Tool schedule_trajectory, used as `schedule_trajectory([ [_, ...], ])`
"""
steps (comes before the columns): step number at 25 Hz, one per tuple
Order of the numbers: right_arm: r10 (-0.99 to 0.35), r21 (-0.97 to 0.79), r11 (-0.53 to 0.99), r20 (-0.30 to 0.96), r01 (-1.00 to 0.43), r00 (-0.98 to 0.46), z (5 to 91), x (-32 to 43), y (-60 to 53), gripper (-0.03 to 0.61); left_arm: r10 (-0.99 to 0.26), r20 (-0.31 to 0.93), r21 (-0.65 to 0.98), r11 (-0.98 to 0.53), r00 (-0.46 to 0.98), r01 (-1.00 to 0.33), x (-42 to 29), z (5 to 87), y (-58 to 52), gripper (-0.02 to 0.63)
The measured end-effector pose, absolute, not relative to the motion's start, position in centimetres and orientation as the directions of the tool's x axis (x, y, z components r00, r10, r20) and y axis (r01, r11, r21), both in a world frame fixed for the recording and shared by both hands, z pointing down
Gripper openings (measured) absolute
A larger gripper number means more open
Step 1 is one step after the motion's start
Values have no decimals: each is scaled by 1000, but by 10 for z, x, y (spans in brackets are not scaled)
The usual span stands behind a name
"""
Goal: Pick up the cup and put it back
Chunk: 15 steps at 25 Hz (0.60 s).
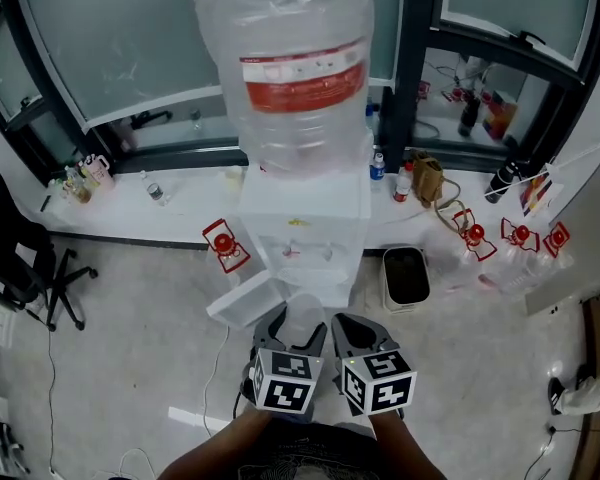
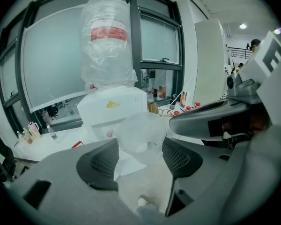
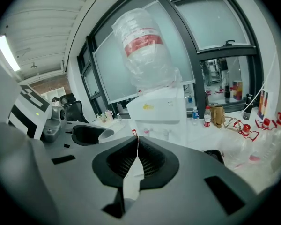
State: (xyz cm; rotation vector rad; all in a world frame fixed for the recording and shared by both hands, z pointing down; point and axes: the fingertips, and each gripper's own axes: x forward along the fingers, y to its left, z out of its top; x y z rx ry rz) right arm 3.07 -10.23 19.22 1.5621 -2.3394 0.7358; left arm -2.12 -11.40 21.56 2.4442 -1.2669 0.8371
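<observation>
Dispenser (image 1: 305,213) first: a white water cooler stands against the window wall, topped by a big inverted bottle (image 1: 290,68) with a red label and a loose plastic wrap. It is directly ahead of the person, so both tools point toward its tap area.

Below it in the head view, the 2 grippers are side by side, close to the body. The left gripper (image 2: 139,156) has its 2 jaws spread to the cup's width and pressed on a thin translucent cup (image 2: 141,134), 1 pad on each side of its wall. The cup looks roughly upright and is lifted clear of any surface, in front of the dispenser. The hold seems light, probably because such a flimsy wall would buckle under a harder squeeze.

The right gripper (image 3: 136,146) has its jaws closed together on nothing. It appears parked beside the left, out of the way.

Judging from this, the pick-up is done and setting the cup back down is not yet done.
</observation>
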Motion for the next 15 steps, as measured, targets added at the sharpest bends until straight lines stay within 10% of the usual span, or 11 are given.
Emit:
schedule_trajectory([
  [15, -781, -265, 304, 481, -915, -398, 296, 32, -155, 21, -651, 611, -1, -571, 451, -821, -23, 324, -169, 299],
])
